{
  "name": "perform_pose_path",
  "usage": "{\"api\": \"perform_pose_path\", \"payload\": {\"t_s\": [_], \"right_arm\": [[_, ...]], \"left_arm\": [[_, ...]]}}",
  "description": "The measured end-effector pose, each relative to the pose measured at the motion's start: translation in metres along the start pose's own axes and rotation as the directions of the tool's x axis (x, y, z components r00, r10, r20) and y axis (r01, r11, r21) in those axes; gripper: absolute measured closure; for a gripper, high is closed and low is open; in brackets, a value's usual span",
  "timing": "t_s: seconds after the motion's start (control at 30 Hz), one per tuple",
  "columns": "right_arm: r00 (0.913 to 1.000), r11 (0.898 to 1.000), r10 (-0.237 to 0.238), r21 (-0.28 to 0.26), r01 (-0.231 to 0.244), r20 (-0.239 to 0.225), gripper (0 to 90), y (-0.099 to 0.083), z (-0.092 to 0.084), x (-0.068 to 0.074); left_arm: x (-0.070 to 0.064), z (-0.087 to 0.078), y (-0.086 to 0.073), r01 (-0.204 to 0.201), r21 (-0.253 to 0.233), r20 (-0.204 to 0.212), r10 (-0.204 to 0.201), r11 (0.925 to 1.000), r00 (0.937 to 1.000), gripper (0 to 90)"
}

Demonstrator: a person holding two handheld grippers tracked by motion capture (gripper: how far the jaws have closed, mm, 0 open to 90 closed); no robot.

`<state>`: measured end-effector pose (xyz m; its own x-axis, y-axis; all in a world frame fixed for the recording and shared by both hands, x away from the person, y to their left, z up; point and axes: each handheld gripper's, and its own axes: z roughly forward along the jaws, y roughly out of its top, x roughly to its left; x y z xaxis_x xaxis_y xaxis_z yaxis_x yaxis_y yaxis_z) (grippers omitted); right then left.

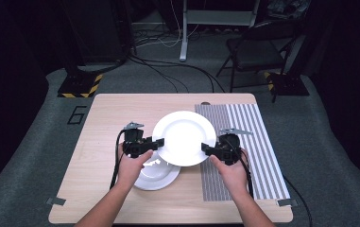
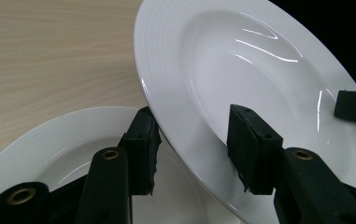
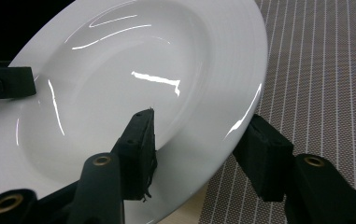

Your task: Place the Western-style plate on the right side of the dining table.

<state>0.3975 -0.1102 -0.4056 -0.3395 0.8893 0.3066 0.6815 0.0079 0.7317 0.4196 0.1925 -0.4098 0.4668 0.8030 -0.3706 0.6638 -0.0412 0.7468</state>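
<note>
Now gripping a round white deep ceramic plate (image 1: 184, 137) at opposite rims: left gripper (image 1: 155, 143) clamped on its left edge, right gripper (image 1: 206, 149) clamped on its right edge. Held above the light wooden table (image 1: 107, 118), bowl side up, tilted in both gripper views. Overlapping a second white plate (image 1: 158, 175) lying flat on the wood below left. Hanging partly over the grey-and-white striped placemat (image 1: 253, 137). Open wood at far left.
</note>
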Motion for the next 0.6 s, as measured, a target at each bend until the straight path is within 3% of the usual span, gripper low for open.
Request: {"api": "perform_pose_path", "payload": {"t_s": [0.6], "right_arm": [[0.9969,0.998,0.046,-0.037,-0.044,0.064,48.4,-0.009,-0.032,-0.025]], "left_arm": [[-0.028,0.031,0.01,-0.036,0.024,0.072,0.034,0.9991,0.9968,54.2]]}}
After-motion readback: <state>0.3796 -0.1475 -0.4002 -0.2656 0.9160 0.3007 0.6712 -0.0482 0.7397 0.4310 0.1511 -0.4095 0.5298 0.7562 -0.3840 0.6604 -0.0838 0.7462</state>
